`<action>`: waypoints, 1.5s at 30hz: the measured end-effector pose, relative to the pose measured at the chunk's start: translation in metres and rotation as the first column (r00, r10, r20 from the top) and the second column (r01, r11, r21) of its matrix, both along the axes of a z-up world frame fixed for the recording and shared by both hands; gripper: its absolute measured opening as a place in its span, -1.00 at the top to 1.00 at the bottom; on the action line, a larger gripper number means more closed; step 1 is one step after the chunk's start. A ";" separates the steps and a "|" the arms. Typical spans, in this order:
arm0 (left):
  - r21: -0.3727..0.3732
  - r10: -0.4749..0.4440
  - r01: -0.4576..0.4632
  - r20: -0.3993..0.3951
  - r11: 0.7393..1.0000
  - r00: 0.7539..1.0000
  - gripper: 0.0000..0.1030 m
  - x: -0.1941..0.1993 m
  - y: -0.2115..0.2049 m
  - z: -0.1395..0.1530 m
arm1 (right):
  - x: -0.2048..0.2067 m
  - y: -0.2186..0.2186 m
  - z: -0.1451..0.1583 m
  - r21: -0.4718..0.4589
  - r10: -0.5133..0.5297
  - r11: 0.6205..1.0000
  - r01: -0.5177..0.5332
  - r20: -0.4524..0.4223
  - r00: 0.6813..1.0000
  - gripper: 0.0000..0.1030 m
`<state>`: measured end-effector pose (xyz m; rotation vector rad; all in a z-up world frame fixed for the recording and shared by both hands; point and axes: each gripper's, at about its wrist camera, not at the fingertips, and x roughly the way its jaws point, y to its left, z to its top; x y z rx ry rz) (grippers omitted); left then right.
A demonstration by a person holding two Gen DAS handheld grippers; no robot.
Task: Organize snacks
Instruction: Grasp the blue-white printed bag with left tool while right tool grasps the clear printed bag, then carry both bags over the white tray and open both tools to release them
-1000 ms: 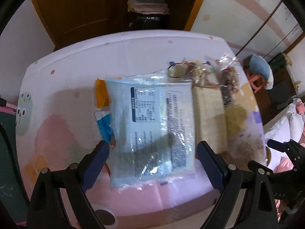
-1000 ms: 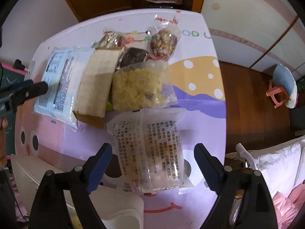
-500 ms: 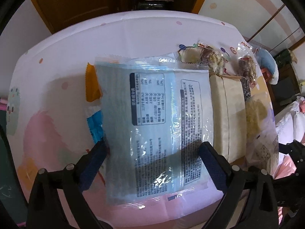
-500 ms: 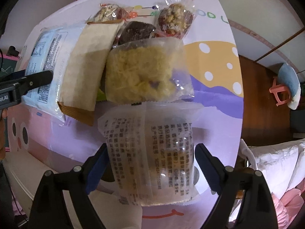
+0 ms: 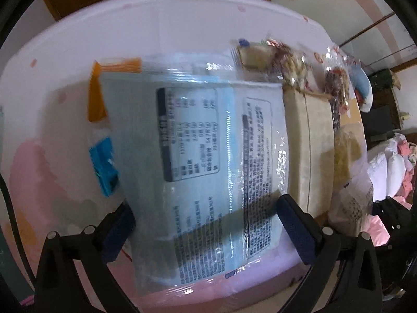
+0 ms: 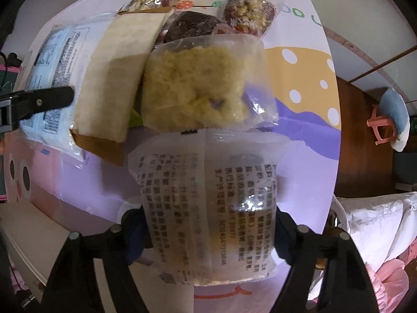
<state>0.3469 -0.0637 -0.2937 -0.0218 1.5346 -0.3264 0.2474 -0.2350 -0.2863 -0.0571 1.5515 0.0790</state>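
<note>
A large pale blue snack bag (image 5: 198, 172) with printed labels lies on the pink table between the fingers of my left gripper (image 5: 206, 224), whose jaws stand open on either side of it. It also shows in the right wrist view (image 6: 52, 60). My right gripper (image 6: 208, 237) stands open with its fingers at both sides of a clear printed snack bag (image 6: 208, 198). Beyond it lie a yellow shredded snack bag (image 6: 200, 86), a beige packet (image 6: 114, 73), a dark snack (image 6: 190, 26) and a nut snack (image 6: 247, 13).
Orange (image 5: 101, 88) and blue (image 5: 104, 161) packets stick out from under the blue bag. The table's front edge (image 5: 234, 287) is close. A bed with white pillows (image 6: 378, 224) and a pink stool (image 6: 383, 125) are to the right.
Both grippers have moved forward and down toward the table. The blue bag and the clear printed bag now fill the space between the fingers.
</note>
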 end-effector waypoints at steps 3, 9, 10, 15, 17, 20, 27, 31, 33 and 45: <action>0.019 -0.007 0.007 0.015 1.000 1.000 -0.87 -0.004 -0.006 0.000 | 0.000 0.004 0.003 -0.005 0.002 1.000 -0.002 0.008 1.000 -0.36; -0.012 0.005 -0.004 0.054 1.000 0.999 -0.22 -0.015 -0.010 0.019 | -0.003 0.008 0.012 0.005 0.000 1.000 0.000 0.031 1.000 -0.20; -0.018 0.010 -0.009 0.058 1.000 0.998 -0.17 -0.016 -0.008 0.023 | -0.003 0.009 0.013 0.006 -0.002 1.000 0.002 0.033 0.999 -0.18; 0.034 -0.015 0.011 0.111 0.999 0.994 0.11 -0.029 -0.011 0.042 | -0.005 0.012 0.023 0.036 -0.009 0.999 0.007 0.046 0.999 -0.15; 0.044 -0.018 0.012 0.140 0.999 0.990 0.16 -0.035 -0.008 0.052 | -0.007 0.015 0.032 0.039 -0.005 0.999 0.003 0.063 0.998 -0.15; 0.035 0.000 -0.006 0.170 0.999 0.985 0.21 -0.038 -0.002 0.070 | -0.009 0.015 0.044 0.050 -0.010 0.999 0.006 0.089 0.996 -0.15; -0.001 0.019 -0.019 0.285 1.000 0.958 0.26 -0.059 0.014 0.134 | -0.023 0.005 0.092 0.094 -0.052 0.995 0.035 0.184 0.982 -0.15; -0.003 0.010 -0.009 0.342 1.000 0.939 0.26 -0.080 0.018 0.170 | -0.035 -0.007 0.116 0.126 -0.085 0.990 0.057 0.231 0.969 -0.15; 0.002 0.002 -0.003 0.370 1.000 0.929 0.27 -0.094 0.020 0.187 | -0.039 -0.008 0.123 0.138 -0.093 0.989 0.060 0.251 0.963 -0.15; 0.046 -0.051 0.033 0.486 0.998 0.873 0.26 -0.193 0.025 0.264 | -0.095 0.010 0.195 0.195 -0.102 0.980 0.033 0.355 0.929 -0.15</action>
